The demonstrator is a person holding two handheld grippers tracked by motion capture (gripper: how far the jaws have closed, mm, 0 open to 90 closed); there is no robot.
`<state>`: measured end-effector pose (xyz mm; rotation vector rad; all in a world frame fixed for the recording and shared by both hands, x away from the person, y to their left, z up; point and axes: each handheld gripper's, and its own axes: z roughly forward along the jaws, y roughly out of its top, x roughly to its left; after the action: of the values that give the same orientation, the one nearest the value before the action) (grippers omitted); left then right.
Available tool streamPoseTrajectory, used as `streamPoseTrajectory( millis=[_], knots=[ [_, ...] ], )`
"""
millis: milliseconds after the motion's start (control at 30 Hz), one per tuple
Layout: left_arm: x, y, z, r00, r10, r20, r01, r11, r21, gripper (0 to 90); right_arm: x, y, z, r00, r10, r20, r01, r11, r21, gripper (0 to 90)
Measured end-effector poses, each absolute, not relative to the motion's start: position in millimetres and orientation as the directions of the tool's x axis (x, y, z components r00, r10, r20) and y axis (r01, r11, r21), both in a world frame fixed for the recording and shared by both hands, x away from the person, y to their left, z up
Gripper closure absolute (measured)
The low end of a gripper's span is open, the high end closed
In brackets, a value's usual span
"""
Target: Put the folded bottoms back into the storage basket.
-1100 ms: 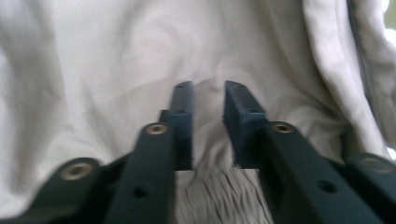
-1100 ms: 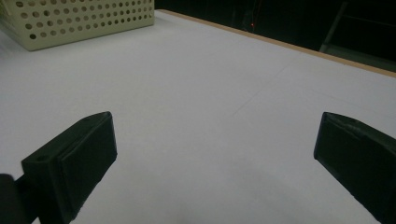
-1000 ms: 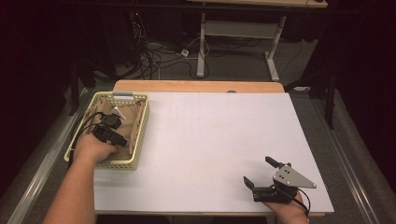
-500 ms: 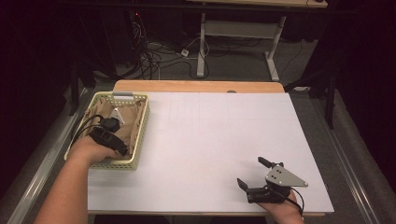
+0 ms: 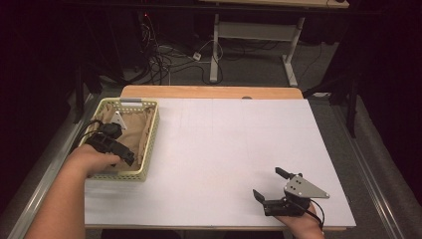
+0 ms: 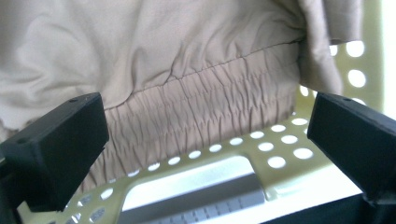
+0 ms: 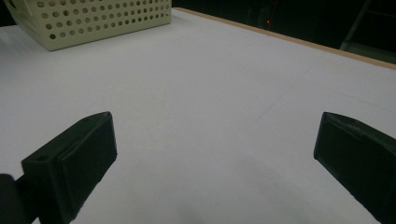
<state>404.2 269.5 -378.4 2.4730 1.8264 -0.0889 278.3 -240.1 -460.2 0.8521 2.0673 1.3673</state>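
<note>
High view: a white counter is shown, with a pale yellow perforated basket at its left edge. A tan cloth is seen lying inside the basket, bunched against its walls; in the left gripper view its gathered elastic hem is pressed up to the perforated wall.

Left tongs are held over the near end of the basket, above the cloth. Their jaws have just been opening and are spread wide, with nothing gripped: in the left gripper view the cloth is seen beyond and between the jaws, untouched by the pads. Right tongs are held at the near right of the counter, well apart from the basket, released, with bare counter between the jaws.

Progress, as judged: the cloth is already placed in the basket and let go, so the main step appears done. What is left seems to be clearing the left tongs from the basket; whether the cloth needs tucking cannot be told.

Change from the earlier frames: the left hand has been drawn back toward the near rim, where before it reached deeper into the basket. The right tongs are found in nearly the same spot. The basket has not shifted.
</note>
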Motion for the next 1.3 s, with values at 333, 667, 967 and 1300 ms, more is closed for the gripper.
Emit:
streamPoseTrajectory(
  millis=[333,667,967,1300],
  knots=[
    [393,256,-347,0.313,0.947,-0.074,0.95,-0.312,0.033,0.0,278,-245,-457,-0.648,0.759,-0.067,0.221,0.271,0.937,0.5],
    [391,228,-331,0.343,0.936,-0.075,0.939,-0.341,0.042,0.0,283,-254,-459,-0.625,0.778,-0.072,0.228,0.27,0.936,0.5],
    [396,193,-336,0.401,0.912,-0.084,0.916,-0.4,0.028,0.0,284,-261,-459,-0.604,0.794,-0.069,0.236,0.261,0.936,0.5],
    [401,164,-343,0.429,0.897,-0.101,0.903,-0.427,0.044,0.0,283,-257,-461,-0.611,0.787,-0.084,0.231,0.278,0.932,0.5]
  ],
)
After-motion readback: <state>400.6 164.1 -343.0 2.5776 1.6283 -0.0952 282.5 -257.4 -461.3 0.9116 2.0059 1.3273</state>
